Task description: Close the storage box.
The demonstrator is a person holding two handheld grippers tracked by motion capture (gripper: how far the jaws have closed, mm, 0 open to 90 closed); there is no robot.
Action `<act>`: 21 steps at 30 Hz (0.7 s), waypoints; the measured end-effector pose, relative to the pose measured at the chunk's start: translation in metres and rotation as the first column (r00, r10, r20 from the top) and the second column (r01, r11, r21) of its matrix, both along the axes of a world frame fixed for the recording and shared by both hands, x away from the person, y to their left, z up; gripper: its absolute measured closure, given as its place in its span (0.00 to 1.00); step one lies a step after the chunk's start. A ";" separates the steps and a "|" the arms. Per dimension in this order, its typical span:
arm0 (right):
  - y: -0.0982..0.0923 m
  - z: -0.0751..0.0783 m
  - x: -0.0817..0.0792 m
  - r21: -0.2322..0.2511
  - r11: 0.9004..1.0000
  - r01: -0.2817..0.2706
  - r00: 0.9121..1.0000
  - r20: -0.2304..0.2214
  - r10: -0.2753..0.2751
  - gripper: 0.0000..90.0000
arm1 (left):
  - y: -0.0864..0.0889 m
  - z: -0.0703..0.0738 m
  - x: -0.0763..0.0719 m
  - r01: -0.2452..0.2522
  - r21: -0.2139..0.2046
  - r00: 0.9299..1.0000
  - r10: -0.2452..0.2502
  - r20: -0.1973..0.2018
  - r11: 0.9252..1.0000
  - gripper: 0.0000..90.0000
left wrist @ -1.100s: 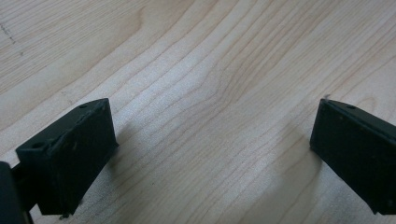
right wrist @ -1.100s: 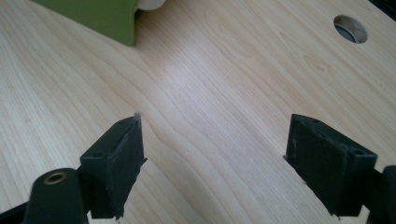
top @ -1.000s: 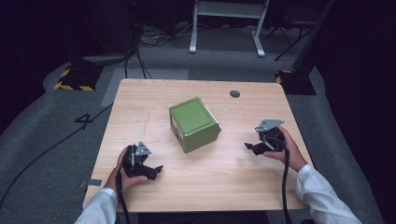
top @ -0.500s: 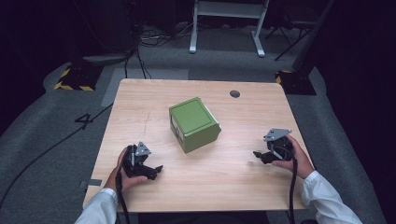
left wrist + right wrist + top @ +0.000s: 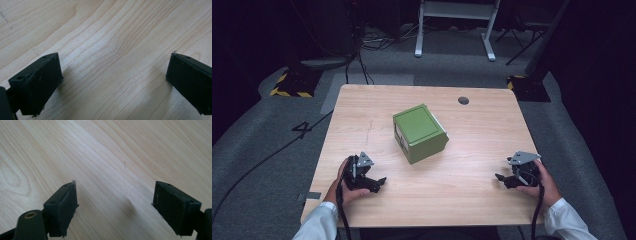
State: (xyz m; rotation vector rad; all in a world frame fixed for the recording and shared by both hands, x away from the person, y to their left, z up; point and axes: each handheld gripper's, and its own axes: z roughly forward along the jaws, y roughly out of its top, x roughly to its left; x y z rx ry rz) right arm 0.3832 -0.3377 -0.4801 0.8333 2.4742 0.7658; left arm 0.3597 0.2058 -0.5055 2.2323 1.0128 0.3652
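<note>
While the left gripper (image 5: pixel 381 183) lies low on the near left part of the wooden table (image 5: pixel 472 140), its two black jaws stand wide apart with nothing between them; the left gripper view (image 5: pixel 113 82) shows only bare wood grain in the gap, and the jaws seem to rest on or just over the surface, though the exact contact is hard to judge. A hand (image 5: pixel 343 181) wraps its body from behind, a white sleeve (image 5: pixel 316 226) runs off the bottom edge, and a grey three-cornered plate (image 5: pixel 364 160) sits on top.

Over at the near right, the right gripper (image 5: pixel 501 178) is held the same way by the other hand (image 5: pixel 546 185), jaws pointing inward toward the table's middle. Its jaws are also spread, empty, with pale wood showing between them in the right gripper view (image 5: pixel 115 207). A black cable (image 5: pixel 538 210) trails from it down past the wrist.

Between the two, farther from the person and well apart from both grippers, a green box (image 5: pixel 419 132) sits near the table's centre, turned at an angle to the table edges, a white label on its left side face. A small dark round hole (image 5: pixel 463 100) marks the far right part of the tabletop. Beyond the table lies grey carpet (image 5: pixel 277 150) with cables and a white stand (image 5: pixel 455 25).
</note>
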 end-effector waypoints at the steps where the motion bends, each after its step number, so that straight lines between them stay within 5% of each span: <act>1: -0.003 -0.001 -0.002 0.011 1.000 0.010 1.000 0.000 -0.010 0.22 | 0.000 0.000 0.000 0.000 0.000 1.000 0.000 0.000 1.000 0.01; 10: -0.031 -0.014 -0.015 0.133 0.988 0.078 0.997 -0.022 -0.075 0.21 | 0.000 0.000 0.000 -0.001 0.000 1.000 0.001 0.000 1.000 0.01; 15: -0.045 -0.024 -0.018 0.244 0.961 0.128 0.992 -0.047 -0.121 0.18 | 0.000 0.000 0.000 -0.001 -0.001 1.000 0.001 0.001 1.000 0.01; 21: -0.044 -0.024 -0.019 0.240 0.961 0.137 0.990 -0.046 -0.130 0.17 | 0.000 0.000 -0.001 -0.005 -0.002 1.000 0.005 0.002 1.000 0.01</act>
